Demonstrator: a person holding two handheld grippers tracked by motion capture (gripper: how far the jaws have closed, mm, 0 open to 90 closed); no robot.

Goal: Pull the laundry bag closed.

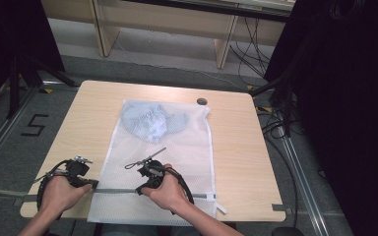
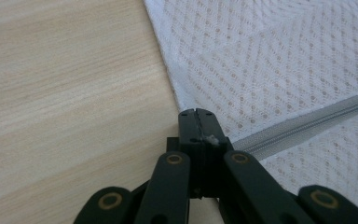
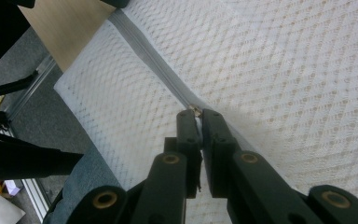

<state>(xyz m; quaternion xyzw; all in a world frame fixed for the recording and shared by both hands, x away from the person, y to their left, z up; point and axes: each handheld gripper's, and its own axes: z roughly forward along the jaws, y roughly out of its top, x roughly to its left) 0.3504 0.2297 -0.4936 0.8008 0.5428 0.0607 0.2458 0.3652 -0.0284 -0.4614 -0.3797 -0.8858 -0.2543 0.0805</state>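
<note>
Now both grippers pinch the zip line of a white mesh laundry bag (image 1: 177, 147) on a wooden table (image 1: 236, 142).

Bag lies flat mid-table, near edge hanging over the person's side; pale blue garment (image 1: 150, 122) inside at far end; grey zipper (image 1: 118, 191) runs across the near end. L gripper (image 1: 94, 184) sits at bag's left edge, jaws closed tight on the zipper end w/ a bit of white fabric between the tips, as left gripper view (image 2: 196, 122) shows. R gripper (image 1: 139, 190) is further along the same zipper, jaws narrow, closed on the small metal slider (image 3: 196, 110); right gripper view (image 3: 196, 114) shows it nipped at the tips. Dark round grommet (image 1: 202, 101) sits in the table beyond the bag.
</note>
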